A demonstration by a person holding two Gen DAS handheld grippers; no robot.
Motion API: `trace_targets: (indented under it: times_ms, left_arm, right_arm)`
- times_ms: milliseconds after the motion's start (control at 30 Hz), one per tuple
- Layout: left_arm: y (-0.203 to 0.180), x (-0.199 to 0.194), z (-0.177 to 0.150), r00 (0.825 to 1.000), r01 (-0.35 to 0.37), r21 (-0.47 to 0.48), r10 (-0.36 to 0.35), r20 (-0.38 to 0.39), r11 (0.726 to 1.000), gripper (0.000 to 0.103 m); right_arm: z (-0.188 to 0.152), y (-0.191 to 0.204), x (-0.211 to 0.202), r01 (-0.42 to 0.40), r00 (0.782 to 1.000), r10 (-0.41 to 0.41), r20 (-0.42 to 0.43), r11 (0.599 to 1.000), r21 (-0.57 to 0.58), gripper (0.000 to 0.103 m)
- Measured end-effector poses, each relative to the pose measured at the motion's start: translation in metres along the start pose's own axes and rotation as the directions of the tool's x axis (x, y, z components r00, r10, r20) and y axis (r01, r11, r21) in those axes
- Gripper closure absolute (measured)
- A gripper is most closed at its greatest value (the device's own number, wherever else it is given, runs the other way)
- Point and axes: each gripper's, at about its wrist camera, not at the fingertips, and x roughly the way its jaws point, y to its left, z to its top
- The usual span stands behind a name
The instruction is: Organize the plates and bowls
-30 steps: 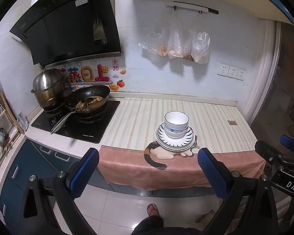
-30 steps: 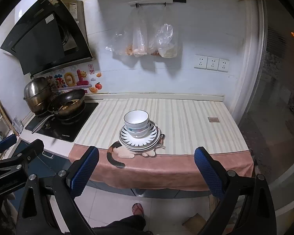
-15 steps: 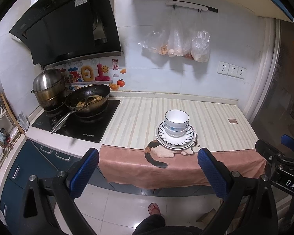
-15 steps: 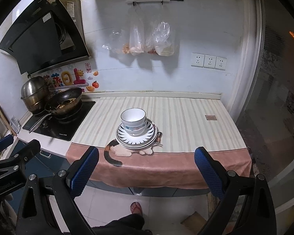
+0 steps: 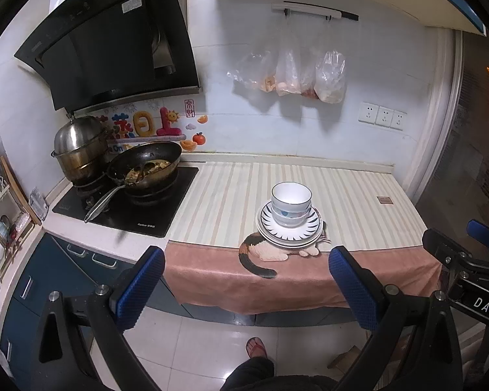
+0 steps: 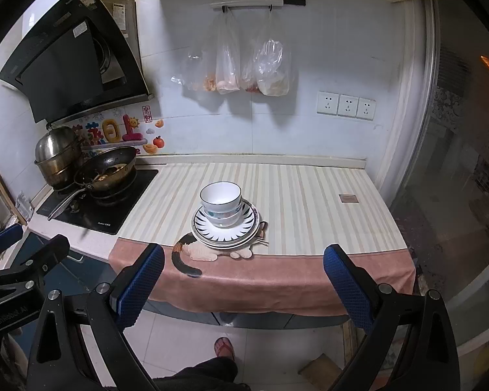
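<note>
I see the stacked bowls (image 5: 291, 202) nested on the stacked plates (image 5: 289, 232) near the front edge of the bench (image 5: 342, 195), sitting on the striped cloth (image 5: 231, 202) just above its cat picture (image 5: 270, 252). Far left, a frying pan (image 5: 145, 169) and steel pot (image 5: 80, 151) sit on the hob (image 5: 127, 207), well apart from the stack. My left tongs (image 5: 246, 288) and right tongs (image 6: 243, 285) both gape wide, empty, short of the bench, nothing between them and the dishes.

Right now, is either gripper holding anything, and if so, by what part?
Nothing is held. The left gripper and the right gripper are both open and empty, well short of the stacked bowls and plates on the counter.
</note>
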Motion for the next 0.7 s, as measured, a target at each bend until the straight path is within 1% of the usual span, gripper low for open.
trace_targets:
  times_ms: [200,700]
  left_arm:
    - [0.0029,0.0015,0.0013,1.000,0.004,0.008,-0.004,0.002,1.000,0.000]
    - [0.0064,-0.0024,0.0074,1.000,0.019,0.024,-0.019,0.020,1.000,0.000]
  right_arm:
    - [-0.0015,-0.0015,-0.0023,0.004,1.000,-0.004,-0.008,1.000,-0.002,0.003]
    - [0.0011,0.0001,-0.0099,0.022,1.000,-0.022,0.017,1.000,-0.003,0.003]
